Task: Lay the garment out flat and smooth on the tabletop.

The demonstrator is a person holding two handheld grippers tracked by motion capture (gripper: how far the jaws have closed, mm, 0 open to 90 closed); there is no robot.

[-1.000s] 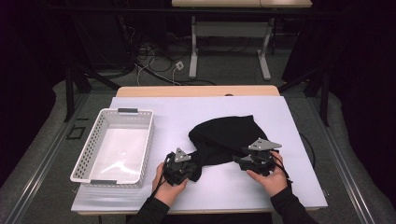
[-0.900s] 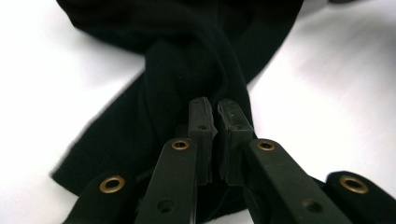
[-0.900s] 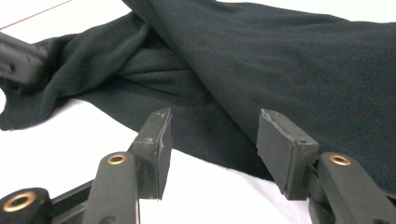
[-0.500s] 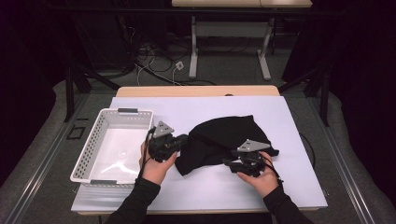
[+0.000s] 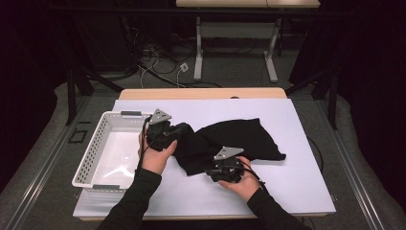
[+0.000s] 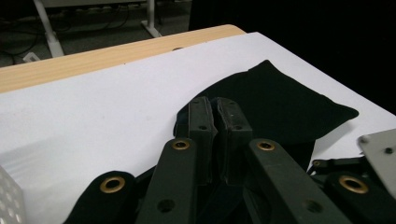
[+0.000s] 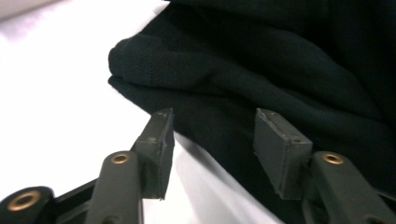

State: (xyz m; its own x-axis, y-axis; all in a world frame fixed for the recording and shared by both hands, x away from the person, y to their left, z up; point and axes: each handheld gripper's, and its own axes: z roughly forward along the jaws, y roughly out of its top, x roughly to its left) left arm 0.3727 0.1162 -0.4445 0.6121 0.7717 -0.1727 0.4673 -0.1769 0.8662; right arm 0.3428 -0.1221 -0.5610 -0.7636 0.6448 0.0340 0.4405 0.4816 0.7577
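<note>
A black cloth (image 5: 239, 136) lies crumpled on the white-covered table (image 5: 297, 182). My left gripper (image 5: 184, 130) is raised beside the basket's right wall, shut on the cloth's left edge, which it holds off the table. In the left gripper view its pads (image 6: 216, 121) are pressed together, with the black cloth (image 6: 280, 98) spread beyond and hanging below. My right gripper (image 5: 213, 167) sits low at the cloth's front edge. In the right gripper view its jaws (image 7: 215, 121) stand open around a folded edge of the cloth (image 7: 243, 60), and the pads are not pressing on it.
A white perforated basket (image 5: 88, 158) stands at the table's left side, with nothing in it; its corner (image 6: 7, 196) shows in the left gripper view. The table's wooden far edge (image 5: 201, 93) runs behind the white cover. Desk legs and cables lie on the floor beyond.
My left gripper rose and moved left toward the basket, dragging the cloth's left edge along. My right gripper slid left along the cloth's front edge.
</note>
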